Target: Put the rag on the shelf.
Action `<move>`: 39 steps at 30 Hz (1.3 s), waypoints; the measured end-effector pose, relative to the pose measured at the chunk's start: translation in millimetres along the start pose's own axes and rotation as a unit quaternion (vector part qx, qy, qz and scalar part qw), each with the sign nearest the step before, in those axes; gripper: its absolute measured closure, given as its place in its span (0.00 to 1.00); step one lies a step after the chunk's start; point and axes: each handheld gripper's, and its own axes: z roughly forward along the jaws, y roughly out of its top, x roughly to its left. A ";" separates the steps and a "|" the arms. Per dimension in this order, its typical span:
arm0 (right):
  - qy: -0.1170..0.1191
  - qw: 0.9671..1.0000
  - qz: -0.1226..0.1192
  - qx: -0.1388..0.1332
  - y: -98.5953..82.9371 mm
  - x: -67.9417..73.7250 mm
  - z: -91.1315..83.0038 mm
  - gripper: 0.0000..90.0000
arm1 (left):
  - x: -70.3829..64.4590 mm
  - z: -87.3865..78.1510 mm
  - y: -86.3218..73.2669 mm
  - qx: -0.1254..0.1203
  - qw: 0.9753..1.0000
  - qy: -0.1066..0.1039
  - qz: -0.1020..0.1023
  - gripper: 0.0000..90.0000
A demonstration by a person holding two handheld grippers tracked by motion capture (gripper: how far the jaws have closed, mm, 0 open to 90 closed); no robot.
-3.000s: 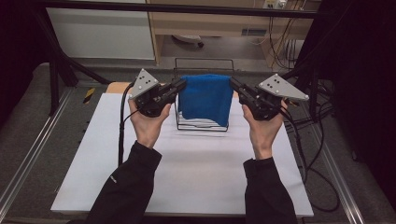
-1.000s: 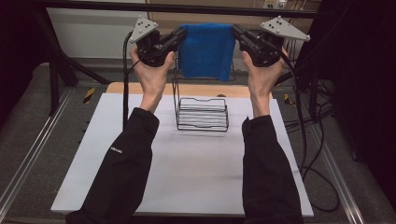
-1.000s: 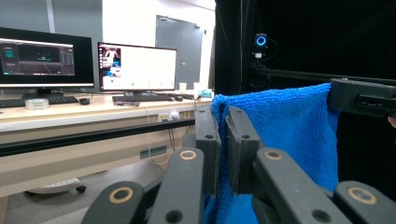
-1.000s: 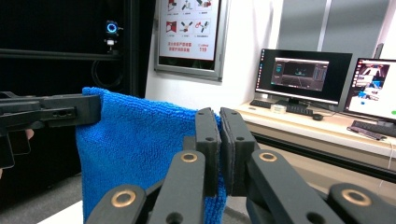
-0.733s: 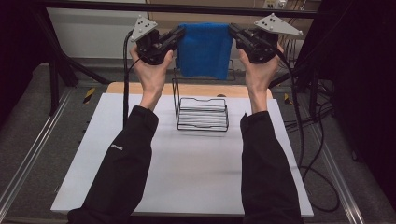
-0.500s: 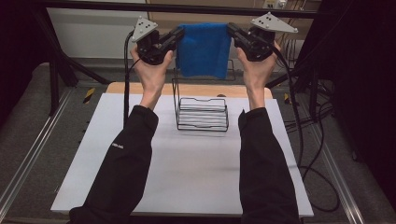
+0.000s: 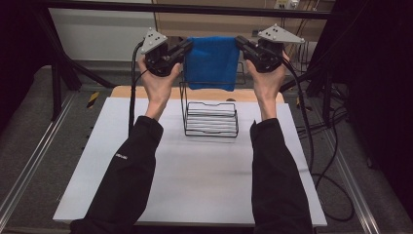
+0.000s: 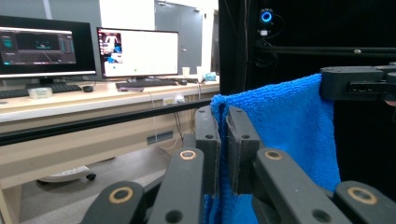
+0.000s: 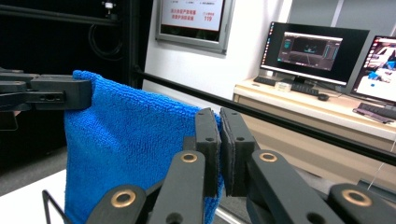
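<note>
A blue towel (image 7: pixel 213 62) hangs stretched between my two grippers, high above the far side of the table. My left gripper (image 7: pixel 186 47) is shut on the towel's left top corner (image 8: pixel 223 126). My right gripper (image 7: pixel 240 43) is shut on its right top corner (image 9: pixel 217 128). In the left gripper view the towel (image 8: pixel 289 126) runs across to the other gripper's jaws at the right edge. The right gripper view shows the towel (image 9: pixel 130 140) drooping leftward to the other gripper. Below the towel stands a black wire rack (image 7: pixel 211 119) on the white table (image 7: pixel 195 180).
A wooden board (image 7: pixel 126 91) lies along the table's far edge behind the rack. Black frame posts (image 7: pixel 53 73) rise at the left and cables (image 7: pixel 316 146) trail at the right. Desks with monitors (image 8: pixel 135 51) stand beyond the table.
Both grippers have raised the towel from on top of the rack to well above it. Over the last second they have sunk slightly and drawn a little closer together.
</note>
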 end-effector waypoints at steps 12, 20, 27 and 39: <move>0.015 1.000 0.009 0.019 -21.4 5.4 -12.6 0.97 | -5.5 -8.9 -22.7 0.019 1.000 -0.020 0.005 0.94; 0.027 0.999 0.010 0.022 -26.2 9.1 -18.3 0.97 | -7.5 -15.0 -27.2 0.022 0.999 -0.029 0.003 0.93; 0.037 0.999 0.010 0.026 -25.7 11.8 -23.9 0.97 | -9.1 -21.4 -25.9 0.036 0.999 -0.038 0.014 0.93; 0.060 0.997 0.014 0.053 -32.8 14.9 -38.5 0.96 | -14.8 -28.2 -33.2 0.059 0.997 -0.053 0.018 0.92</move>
